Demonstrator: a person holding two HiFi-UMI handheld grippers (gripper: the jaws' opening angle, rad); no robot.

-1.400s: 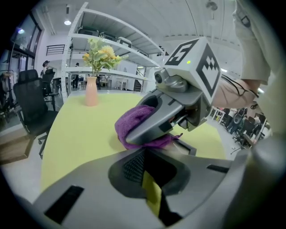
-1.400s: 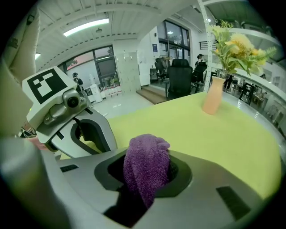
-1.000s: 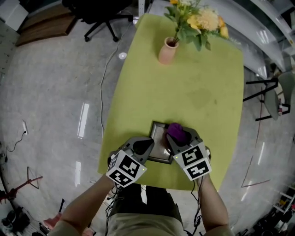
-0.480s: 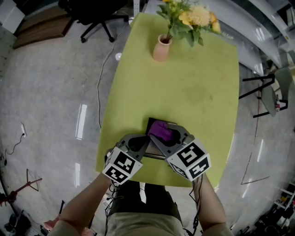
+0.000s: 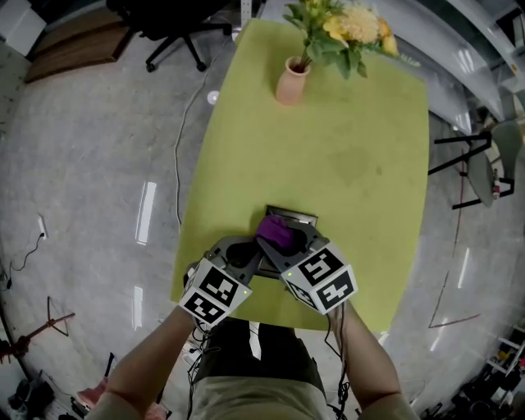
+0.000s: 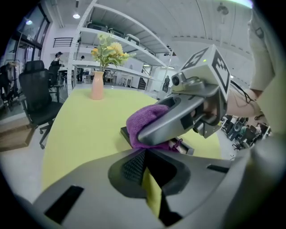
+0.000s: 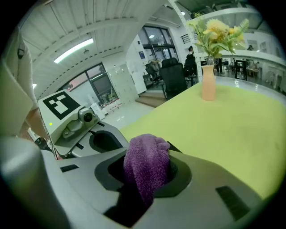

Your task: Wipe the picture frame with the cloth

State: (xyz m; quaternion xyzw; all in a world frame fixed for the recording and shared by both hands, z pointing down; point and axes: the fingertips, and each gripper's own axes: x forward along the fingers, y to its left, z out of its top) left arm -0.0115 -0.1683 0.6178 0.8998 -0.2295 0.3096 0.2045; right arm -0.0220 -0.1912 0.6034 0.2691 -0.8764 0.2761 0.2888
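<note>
A dark picture frame lies flat near the front edge of the green table; only its far edge shows past the grippers. My right gripper is shut on a bunched purple cloth and presses it onto the frame. In the right gripper view the cloth fills the jaws. My left gripper sits at the frame's near left edge, shut on it, with a thin sliver of table showing between its pads. In the left gripper view the cloth rests on the frame just beyond my jaws.
A pink vase with yellow flowers stands at the table's far end. An office chair is on the floor beyond the far left corner. The table's near edge runs just under my grippers.
My right gripper has slid the cloth leftward across the frame, toward the left gripper, and now covers more of the frame. The left gripper has stayed at the frame's edge.
</note>
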